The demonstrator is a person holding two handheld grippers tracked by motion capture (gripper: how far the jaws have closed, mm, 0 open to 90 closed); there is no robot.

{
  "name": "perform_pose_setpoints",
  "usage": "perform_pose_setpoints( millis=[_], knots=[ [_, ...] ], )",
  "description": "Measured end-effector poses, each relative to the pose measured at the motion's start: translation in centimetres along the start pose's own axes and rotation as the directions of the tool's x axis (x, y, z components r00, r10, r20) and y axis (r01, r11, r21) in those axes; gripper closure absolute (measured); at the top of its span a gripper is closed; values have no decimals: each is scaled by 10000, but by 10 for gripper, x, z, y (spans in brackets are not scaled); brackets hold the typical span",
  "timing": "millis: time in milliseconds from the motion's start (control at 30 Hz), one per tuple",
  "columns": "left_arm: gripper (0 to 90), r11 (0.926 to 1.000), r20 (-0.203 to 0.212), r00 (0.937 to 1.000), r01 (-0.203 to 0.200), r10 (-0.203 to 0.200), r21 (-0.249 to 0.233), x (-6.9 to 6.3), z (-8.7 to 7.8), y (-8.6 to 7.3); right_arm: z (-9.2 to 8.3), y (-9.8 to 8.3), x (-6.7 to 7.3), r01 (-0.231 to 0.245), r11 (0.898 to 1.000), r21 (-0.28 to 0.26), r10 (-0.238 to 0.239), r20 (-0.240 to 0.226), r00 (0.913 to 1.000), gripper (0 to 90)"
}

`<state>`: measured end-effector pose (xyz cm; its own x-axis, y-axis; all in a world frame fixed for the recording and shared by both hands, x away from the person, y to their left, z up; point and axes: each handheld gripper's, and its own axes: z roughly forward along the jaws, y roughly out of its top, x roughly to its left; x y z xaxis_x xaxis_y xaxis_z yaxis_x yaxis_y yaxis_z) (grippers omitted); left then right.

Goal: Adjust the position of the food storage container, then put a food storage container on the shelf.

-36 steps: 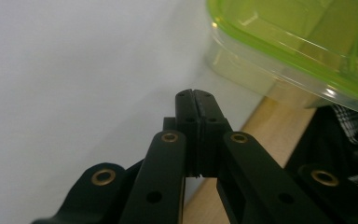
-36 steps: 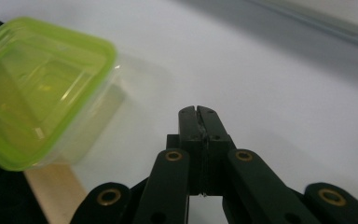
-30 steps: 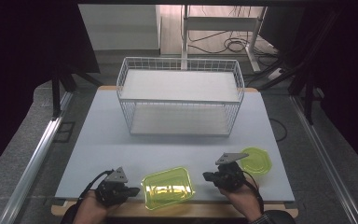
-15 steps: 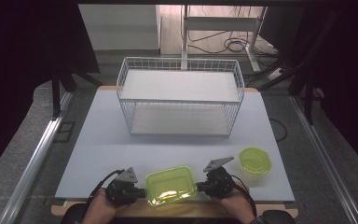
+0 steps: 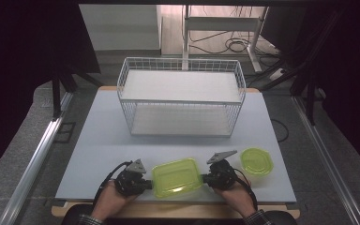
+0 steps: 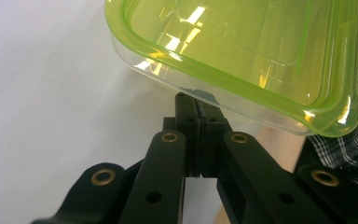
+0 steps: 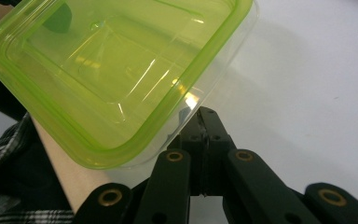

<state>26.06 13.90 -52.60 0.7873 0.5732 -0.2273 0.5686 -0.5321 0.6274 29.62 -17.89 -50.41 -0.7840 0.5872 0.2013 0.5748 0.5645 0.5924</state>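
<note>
Containers: two green-lidded, one rectangular container at the near edge of the table, one round container near right.
Grippers: two; left gripper and right gripper, jaws closed, press the rectangular container's left and right ends.
Wire basket: one, far centre.

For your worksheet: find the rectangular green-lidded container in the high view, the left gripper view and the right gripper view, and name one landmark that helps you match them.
High view: the rectangular container sits at the near table edge, between both tongs.
Left gripper view: it spans the top and right, just beyond the shut jaws.
Right gripper view: it spans the top left, just beyond the shut jaws.
Shared landmark: the pale table.
</note>
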Motion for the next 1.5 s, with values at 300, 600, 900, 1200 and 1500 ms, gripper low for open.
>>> perform_pose_setpoints(
  millis=[300, 600, 900, 1200, 1500],
  knots=[
    [893, 9999, -355, 9992, -160, 158, -48, 16, 9, 21, 4, 7, -16, -168, 9999, 14, 167, 397, 9991, 891],
    [878, 9996, -637, 9976, -281, 279, -8, 25, 14, 30, 9, 18, -31, -75, 10000, -33, 78, 704, 9975, 891],
    [551, 9986, -1315, 9913, -7, -62, -525, 24, -4, 16, -4, 14, -34, 121, 9990, -441, -61, 1336, 9910, 793],
    [139, 9941, -2077, 9766, 357, -565, -1026, 21, -13, -1, -23, 3, -39, 13, 9903, -1387, 249, 1867, 9821, 355],
    [9, 9876, -2426, 9699, -182, -204, -1558, 19, -13, -10, -29, 2, -41, -4, 9661, -2582, 436, 1618, 9859, 128]
  ],
)
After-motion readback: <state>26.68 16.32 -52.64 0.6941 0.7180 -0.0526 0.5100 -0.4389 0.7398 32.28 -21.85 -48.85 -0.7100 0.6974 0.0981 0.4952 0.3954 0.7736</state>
